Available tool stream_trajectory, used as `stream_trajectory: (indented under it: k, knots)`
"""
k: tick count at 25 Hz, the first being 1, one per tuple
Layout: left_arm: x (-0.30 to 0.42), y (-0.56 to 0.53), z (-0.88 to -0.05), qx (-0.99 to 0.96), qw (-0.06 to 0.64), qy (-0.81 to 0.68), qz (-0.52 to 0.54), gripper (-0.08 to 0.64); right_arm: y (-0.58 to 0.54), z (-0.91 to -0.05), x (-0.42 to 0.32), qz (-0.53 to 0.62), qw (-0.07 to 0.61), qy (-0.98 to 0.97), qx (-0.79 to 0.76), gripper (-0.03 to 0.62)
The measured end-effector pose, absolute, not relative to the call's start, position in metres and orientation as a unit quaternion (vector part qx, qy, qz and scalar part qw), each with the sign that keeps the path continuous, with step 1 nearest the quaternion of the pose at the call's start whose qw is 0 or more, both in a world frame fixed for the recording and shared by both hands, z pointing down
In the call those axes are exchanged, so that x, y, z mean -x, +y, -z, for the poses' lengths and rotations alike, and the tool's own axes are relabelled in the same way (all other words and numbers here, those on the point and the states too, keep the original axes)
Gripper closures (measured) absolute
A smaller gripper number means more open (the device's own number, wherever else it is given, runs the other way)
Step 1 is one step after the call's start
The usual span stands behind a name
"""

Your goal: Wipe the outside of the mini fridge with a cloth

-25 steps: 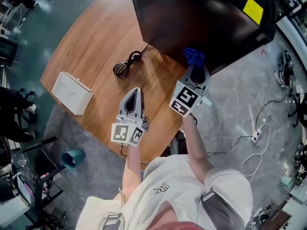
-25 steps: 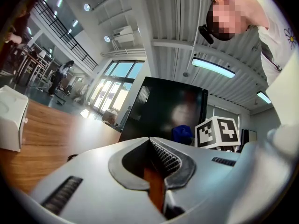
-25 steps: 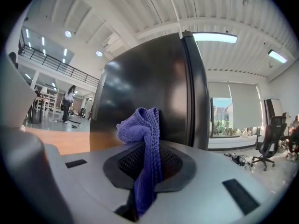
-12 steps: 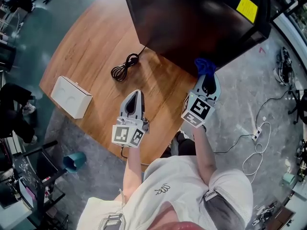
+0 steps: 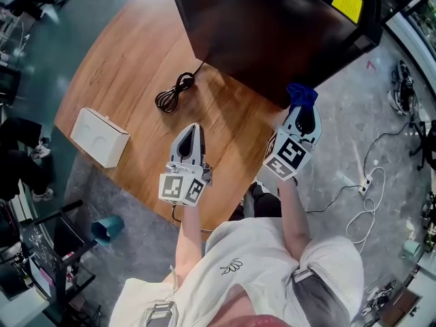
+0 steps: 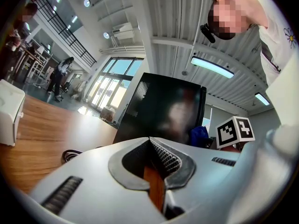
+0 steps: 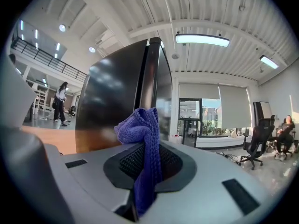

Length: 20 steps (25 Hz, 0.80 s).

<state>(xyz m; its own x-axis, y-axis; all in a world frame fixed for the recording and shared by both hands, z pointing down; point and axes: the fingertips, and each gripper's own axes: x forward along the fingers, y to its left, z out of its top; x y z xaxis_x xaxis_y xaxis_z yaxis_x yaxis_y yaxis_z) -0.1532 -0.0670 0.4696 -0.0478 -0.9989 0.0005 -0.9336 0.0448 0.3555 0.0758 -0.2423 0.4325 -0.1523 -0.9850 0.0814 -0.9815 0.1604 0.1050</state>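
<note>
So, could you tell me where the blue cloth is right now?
The cloth is pinched in the right gripper, at the head view's right, past the edge of the wooden table, by the near corner of the mini fridge.

Black fridge, blue cloth at its corner.
The glossy mini fridge [image 5: 272, 26] stands upright at twelve o'clock; the bunched cloth [image 5: 301, 94], pinched in the right gripper [image 5: 300, 111], sits by its five o'clock corner.
</note>
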Motion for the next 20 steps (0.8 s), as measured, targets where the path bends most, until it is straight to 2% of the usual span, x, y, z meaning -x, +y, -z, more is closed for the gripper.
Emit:
stream_trajectory:
  k: [4,12,20]
  knots:
    - [0.155,-0.068,-0.472,-0.679,0.126,-0.711,0.134,0.555,-0.224,-0.428,-0.048,0.006,0.051,-0.784,-0.618,0.531]
    - [0.156,-0.065,-0.476,-0.676,0.128,-0.714,0.129,0.555,-0.212,-0.443,0.084,-0.039,-0.001,-0.859,-0.510,0.531]
    - [0.197,-0.044,-0.504,-0.635,0.147,-0.749,0.119,0.555,-0.241,-0.491,0.200,-0.033,0.042,-0.877,-0.477,0.531]
